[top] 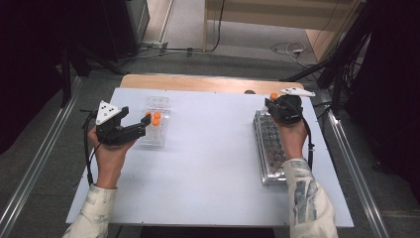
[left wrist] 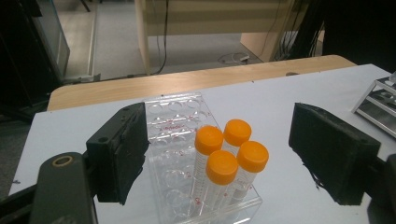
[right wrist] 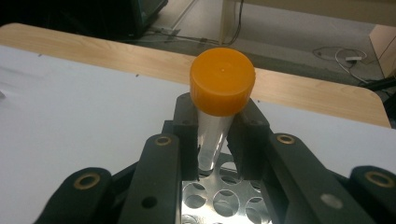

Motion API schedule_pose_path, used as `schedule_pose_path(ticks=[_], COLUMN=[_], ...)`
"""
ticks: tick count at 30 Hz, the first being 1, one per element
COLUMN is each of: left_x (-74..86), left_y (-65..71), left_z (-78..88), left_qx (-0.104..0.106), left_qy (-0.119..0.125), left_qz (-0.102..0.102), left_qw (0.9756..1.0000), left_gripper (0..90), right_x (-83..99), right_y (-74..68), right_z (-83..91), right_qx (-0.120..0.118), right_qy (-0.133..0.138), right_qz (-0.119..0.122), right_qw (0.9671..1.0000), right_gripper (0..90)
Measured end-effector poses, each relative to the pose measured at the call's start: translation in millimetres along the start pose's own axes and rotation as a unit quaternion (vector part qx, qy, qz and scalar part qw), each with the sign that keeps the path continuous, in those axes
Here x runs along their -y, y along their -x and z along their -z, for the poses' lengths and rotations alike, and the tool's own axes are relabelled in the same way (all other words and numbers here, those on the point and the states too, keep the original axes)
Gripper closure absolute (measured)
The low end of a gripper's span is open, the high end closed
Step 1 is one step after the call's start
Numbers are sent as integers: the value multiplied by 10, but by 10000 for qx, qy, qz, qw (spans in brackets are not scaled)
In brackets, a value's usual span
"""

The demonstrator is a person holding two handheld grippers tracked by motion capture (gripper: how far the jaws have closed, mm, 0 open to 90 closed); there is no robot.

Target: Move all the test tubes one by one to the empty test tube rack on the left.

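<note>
On the high view, at nine o'clock of the white bench [top: 208, 163], my left claw [top: 143, 125] lies level and released beside the clear rack [top: 157, 126], which carries orange-capped tubes [top: 156, 119] at its near end. At three o'clock, my right claw [top: 271, 101] is raised over the far end of the metal rack [top: 270, 148], with an orange cap showing just at its tip. A wooden strip [top: 198, 83] borders the bench at twelve o'clock.

Along the left claw view, the two black jaws stand wide apart, one at eight o'clock and one at four o'clock, touching nothing. Between them the clear rack [left wrist: 175, 140] holds four orange-capped tubes [left wrist: 223, 167], upright and clustered in its near corner; its remaining wells are unoccupied. A corner of the metal rack [left wrist: 378, 105] shows at three o'clock.

Along the right claw view, I have the right claw [right wrist: 217, 140] clenched on a single tube [right wrist: 211, 140], its jaws pressed on the clear body just under the orange cap [right wrist: 222, 80]. This tube stands upright, its lower tip just above the perforated metal rack [right wrist: 224, 200] at six o'clock; whether it touches a well I cannot tell.
</note>
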State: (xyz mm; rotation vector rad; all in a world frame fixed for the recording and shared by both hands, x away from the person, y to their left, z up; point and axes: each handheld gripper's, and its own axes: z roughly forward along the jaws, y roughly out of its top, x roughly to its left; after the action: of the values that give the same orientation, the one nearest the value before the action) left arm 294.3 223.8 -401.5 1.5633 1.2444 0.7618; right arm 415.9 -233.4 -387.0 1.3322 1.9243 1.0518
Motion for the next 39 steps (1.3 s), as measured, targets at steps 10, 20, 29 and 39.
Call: schedule_pose_path(ticks=[10, 20, 29, 39], left_x=[-22, -43, -25, 44], left_y=[86, 325, 566, 834], left_z=[14, 23, -1, -69], left_qx=[189, 522, 837, 1264], left_qy=[24, 53, -1, -125], left_qz=[-51, -247, -457, -682], left_qw=[9998, 9983, 9954, 9896], left_gripper=[188, 189, 189, 202], right_x=[-32, 112, 258, 364], right_y=[-144, -753, -1334, -1794], right_z=[260, 323, 260, 171], right_qx=[-364, -1299, -1920, -2354], right_qy=[203, 61, -171, -382], right_qz=[223, 780, 1358, 1690], right_qw=[9989, 9884, 9718, 9563], right_gripper=[721, 721, 720, 720])
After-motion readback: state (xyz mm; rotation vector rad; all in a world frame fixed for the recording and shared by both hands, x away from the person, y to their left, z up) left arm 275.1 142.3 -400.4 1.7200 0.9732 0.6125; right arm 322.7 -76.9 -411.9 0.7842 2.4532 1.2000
